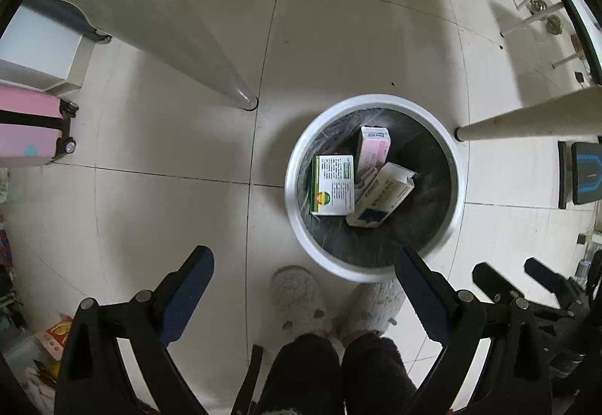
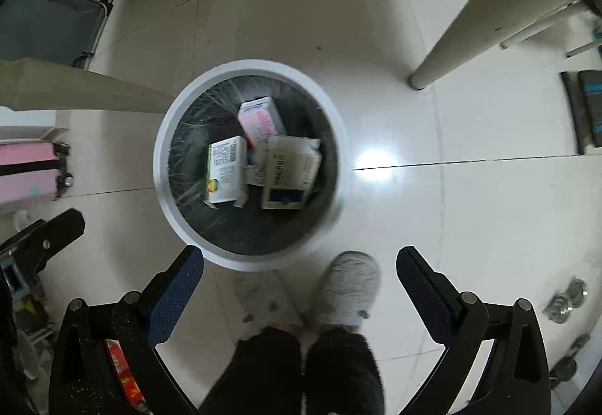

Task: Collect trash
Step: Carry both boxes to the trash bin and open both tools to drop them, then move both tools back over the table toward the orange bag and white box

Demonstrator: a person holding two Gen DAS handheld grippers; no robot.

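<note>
one white round bin (image 2: 161,136) with a black liner stands on the tiled floor, just in front of two grey slippers (image 2: 348,289). inside it lie three cardboard boxes: green-white box (image 2: 225,174), blue-white box (image 2: 288,172), pink box (image 2: 259,121), touching each other. they look light and stiff but easy to crush; better to hold them across the flat faces. left gripper (image 1: 304,289) and right gripper (image 2: 301,287) both stand wide apart, holding nothing.

The small print on the three cardboard boxes (image 1: 335,185) in the round white bin (image 2: 161,166) is too small to read. The pink box (image 2: 259,121) lies partly under the other two. The pink suitcase (image 1: 26,125) is cut by the frame edge. The grey fluffy slippers (image 2: 350,287) look blurred.
</note>
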